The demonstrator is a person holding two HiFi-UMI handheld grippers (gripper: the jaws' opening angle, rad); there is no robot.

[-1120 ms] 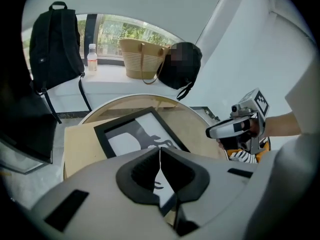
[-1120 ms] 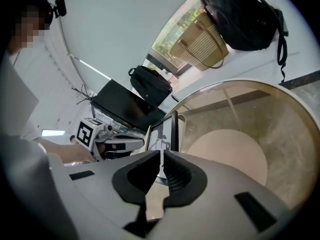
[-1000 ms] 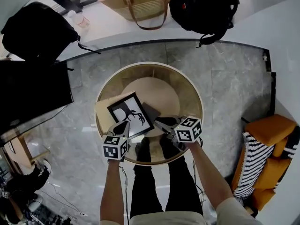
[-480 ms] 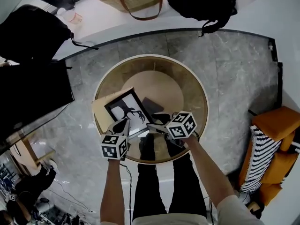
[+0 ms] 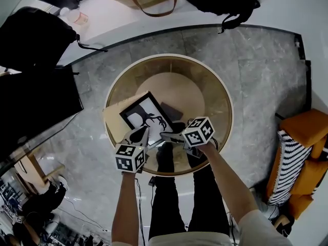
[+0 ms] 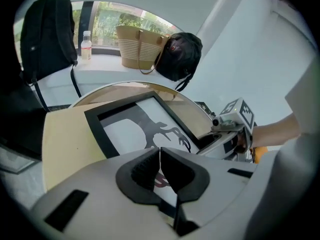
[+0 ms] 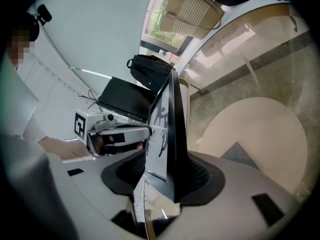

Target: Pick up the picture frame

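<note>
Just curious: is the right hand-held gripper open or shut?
Open: the right hand-held gripper has just been opening its jaws, which stand apart around the picture frame.

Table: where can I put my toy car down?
Bare spots: the far half of the round table, beyond the picture frame, and the right side up to the rim. Near left is crowded: frame, tan board under it, dark flat piece.
</note>
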